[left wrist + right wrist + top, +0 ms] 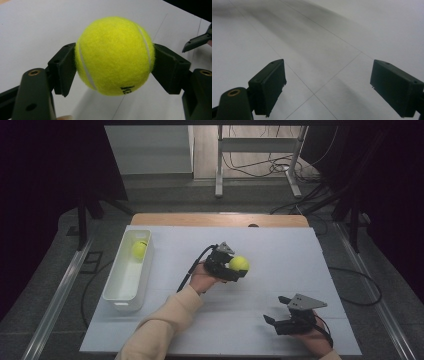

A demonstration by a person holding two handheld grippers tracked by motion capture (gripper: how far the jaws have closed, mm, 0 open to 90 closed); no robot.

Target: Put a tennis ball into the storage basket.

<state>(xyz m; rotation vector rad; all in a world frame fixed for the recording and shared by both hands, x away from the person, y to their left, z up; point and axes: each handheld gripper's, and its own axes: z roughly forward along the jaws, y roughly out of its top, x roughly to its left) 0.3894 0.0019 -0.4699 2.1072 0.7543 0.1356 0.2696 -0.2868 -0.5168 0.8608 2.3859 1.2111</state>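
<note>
Left hand-held gripper clamps tennis ball w/ both jaws.

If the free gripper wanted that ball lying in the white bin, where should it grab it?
Probably from above, jaws across the middle of the tennis ball: it lies near the far end of the white bin, whose walls block a sideways approach. The right gripper is open.

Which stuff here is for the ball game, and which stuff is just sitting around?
Part of the job:
- tennis ball clamped in the left gripper
- white bin
- second tennis ball inside the bin

Just there:
- right gripper, open, holding nothing
- metal stand and cables on the floor
</note>
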